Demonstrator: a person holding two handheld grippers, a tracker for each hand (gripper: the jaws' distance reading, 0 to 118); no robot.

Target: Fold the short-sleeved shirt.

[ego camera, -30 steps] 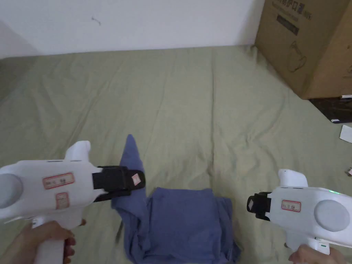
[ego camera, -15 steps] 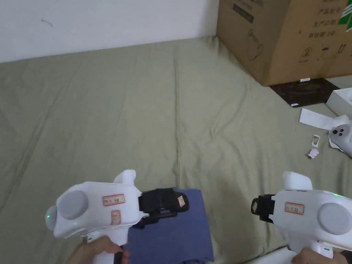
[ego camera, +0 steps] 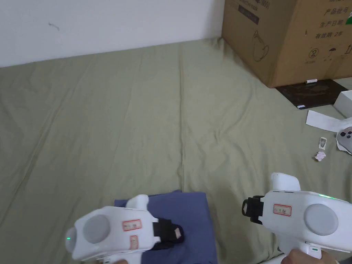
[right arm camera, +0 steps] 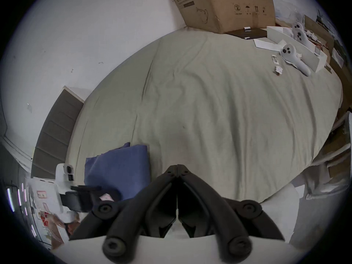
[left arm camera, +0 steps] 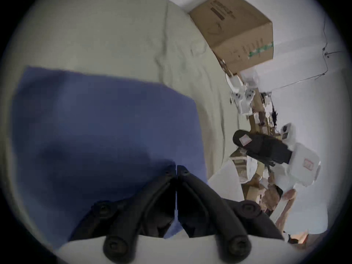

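The blue short-sleeved shirt (ego camera: 194, 213) lies as a compact folded rectangle on the green sheet (ego camera: 137, 120), close to the near edge. My left gripper (ego camera: 177, 233) hovers over the shirt's near part; in the left gripper view its jaws (left arm camera: 176, 166) meet above the blue cloth (left arm camera: 99, 119) with nothing visible between them. My right gripper (ego camera: 244, 208) is off the shirt's right side, over bare sheet. Its jaws (right arm camera: 177, 165) are shut and empty, with the shirt (right arm camera: 118, 171) lower left of them.
A large cardboard box (ego camera: 292, 37) stands at the back right against the white wall. Beside it lie a dark flat item (ego camera: 309, 92), white paper (ego camera: 321, 120), a grey controller (ego camera: 345, 137) and small scraps (ego camera: 321, 151). The wide green sheet stretches out beyond the shirt.
A second ago my left gripper held a raised flap of the shirt at its left side. That flap now lies folded in, and the left gripper has drawn back toward the near edge.
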